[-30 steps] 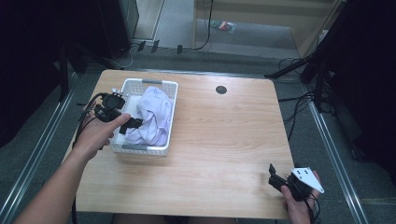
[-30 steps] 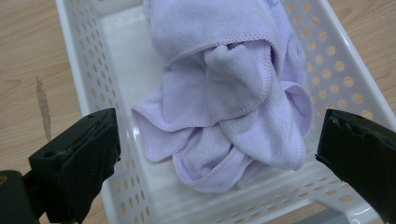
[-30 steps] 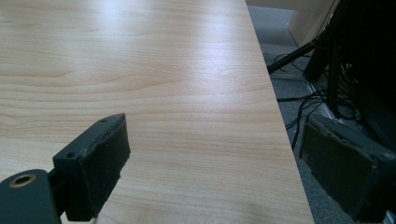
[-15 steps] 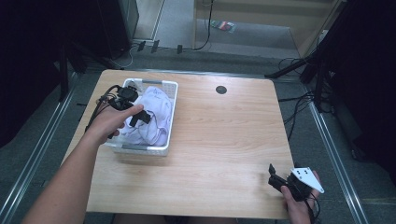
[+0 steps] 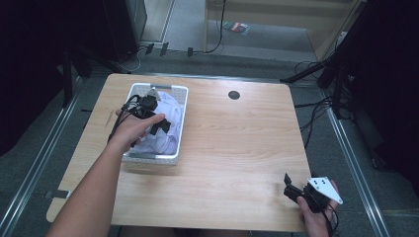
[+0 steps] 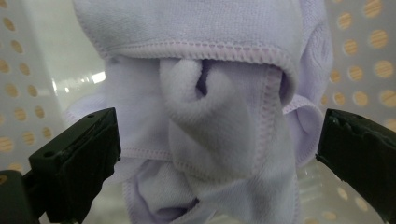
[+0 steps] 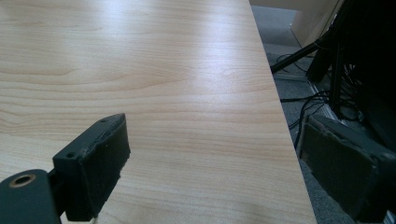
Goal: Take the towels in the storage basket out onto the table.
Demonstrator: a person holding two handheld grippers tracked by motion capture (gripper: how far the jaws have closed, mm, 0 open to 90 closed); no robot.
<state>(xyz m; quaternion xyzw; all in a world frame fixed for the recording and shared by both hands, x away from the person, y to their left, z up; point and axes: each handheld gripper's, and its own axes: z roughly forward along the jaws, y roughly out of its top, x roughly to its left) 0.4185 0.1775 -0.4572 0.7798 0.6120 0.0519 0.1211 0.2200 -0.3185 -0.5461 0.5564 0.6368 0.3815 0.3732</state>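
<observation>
The left tool (image 5: 160, 126) is held down inside the white perforated basket (image 5: 179, 118) at the left of the wooden surface (image 5: 237, 143), its jaws spread wide on either side of the crumpled pale lilac cloth (image 6: 219, 116) — whether the pads touch the fabric cannot be told. The right tool (image 5: 291, 190) is held at the near right corner of the surface, well apart from the basket — its jaws are likewise spread, with nothing between them.

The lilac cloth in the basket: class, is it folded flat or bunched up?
Bunched up: the lilac cloth lies crumpled in rolls inside the white basket.
</observation>
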